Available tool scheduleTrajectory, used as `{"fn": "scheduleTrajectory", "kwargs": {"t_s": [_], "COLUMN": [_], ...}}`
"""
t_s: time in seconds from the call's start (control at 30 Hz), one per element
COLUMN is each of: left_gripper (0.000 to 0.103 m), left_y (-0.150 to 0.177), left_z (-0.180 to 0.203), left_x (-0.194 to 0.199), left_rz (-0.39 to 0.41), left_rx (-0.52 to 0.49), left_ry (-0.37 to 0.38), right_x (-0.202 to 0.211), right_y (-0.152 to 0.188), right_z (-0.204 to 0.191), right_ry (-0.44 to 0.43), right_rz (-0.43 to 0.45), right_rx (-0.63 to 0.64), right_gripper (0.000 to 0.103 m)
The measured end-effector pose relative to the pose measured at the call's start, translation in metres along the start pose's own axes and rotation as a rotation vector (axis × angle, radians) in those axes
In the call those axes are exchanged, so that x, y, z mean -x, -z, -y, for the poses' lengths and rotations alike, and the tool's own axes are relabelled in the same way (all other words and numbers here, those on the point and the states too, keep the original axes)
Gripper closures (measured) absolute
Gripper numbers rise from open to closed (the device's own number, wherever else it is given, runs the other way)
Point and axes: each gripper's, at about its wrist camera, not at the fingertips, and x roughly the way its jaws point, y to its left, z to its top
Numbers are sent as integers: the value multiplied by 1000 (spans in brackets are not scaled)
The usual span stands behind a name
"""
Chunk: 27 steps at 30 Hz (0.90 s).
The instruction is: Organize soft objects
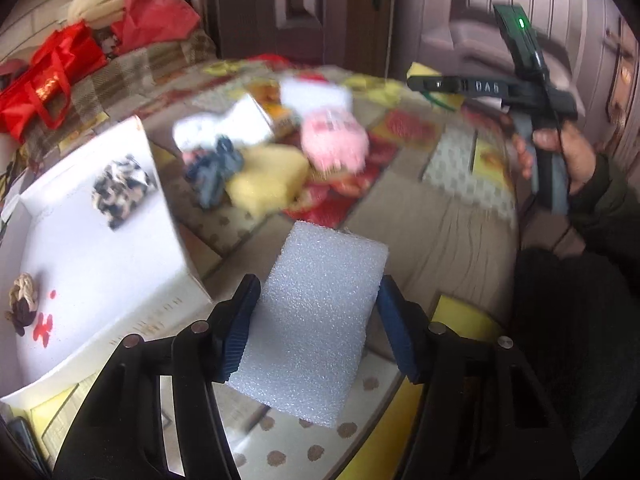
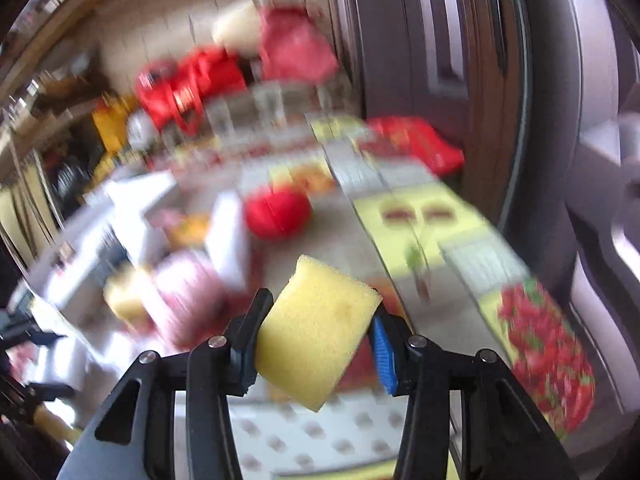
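- Left wrist view: your left tool [image 1: 316, 328] is clamped on a white foam block [image 1: 316, 316]. Both pads press its long sides, and the block stands up between them, clear of the worktop [image 1: 460, 232].
- The block looks very light and springy. It should dent rather than slip, so a gentle squeeze across the middle of the long sides, as now, is likely enough.
- Ahead of this tool and slightly left lies the loose pile: a yellow sponge [image 1: 268, 180], a pink fluffy piece [image 1: 334, 140], a dark blue cloth item [image 1: 214, 168] and a white soft piece [image 1: 224, 124], all blurred.
- Left of the tool stands an open white box [image 1: 100, 264], with a spotted hair tie [image 1: 122, 190] and a small brown knotted thing [image 1: 22, 300] already inside. I judge this to be where the foam goes.
- Far ahead to the right, your hand [image 1: 568, 152] holds the right tool's handle.
- Right wrist view: your right tool [image 2: 316, 340] grips a yellow sponge piece [image 2: 316, 328], tilted, with its pads on two opposite sides, above the worktop.
- It looks porous, light and squashy, so hold it mid-body; a corner grip would probably fold it.
- Beyond this tool sits a red round cushion-like thing [image 2: 278, 214]. The rest to the left is too blurred to name.
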Motion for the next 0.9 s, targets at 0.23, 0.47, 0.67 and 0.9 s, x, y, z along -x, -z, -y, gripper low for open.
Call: {"fn": "scheduleTrajectory", "kwargs": {"t_s": [0.23,0.47,0.67,0.9], "left_gripper": [43,43,43,43], "left_y": [0,7,12,15], "left_z": [-41,-67,-75,-76], "left_x": [42,59,61,64], "left_rz": [328,424,412,414], "left_rx": [121,225,268,300], "left_ry": [-275,-407,-442,-486], "right_x": [-6,-26,-31,-44], "right_y": [-24,-20,-19,-16], "right_z": [-32,-51,-86,-130], "right_ry": [-31,-33,-104,-205], "right_rz": [253,243,224,188], "right_rx": [39,55,136,205], "right_gripper": [56,56,56,56]}}
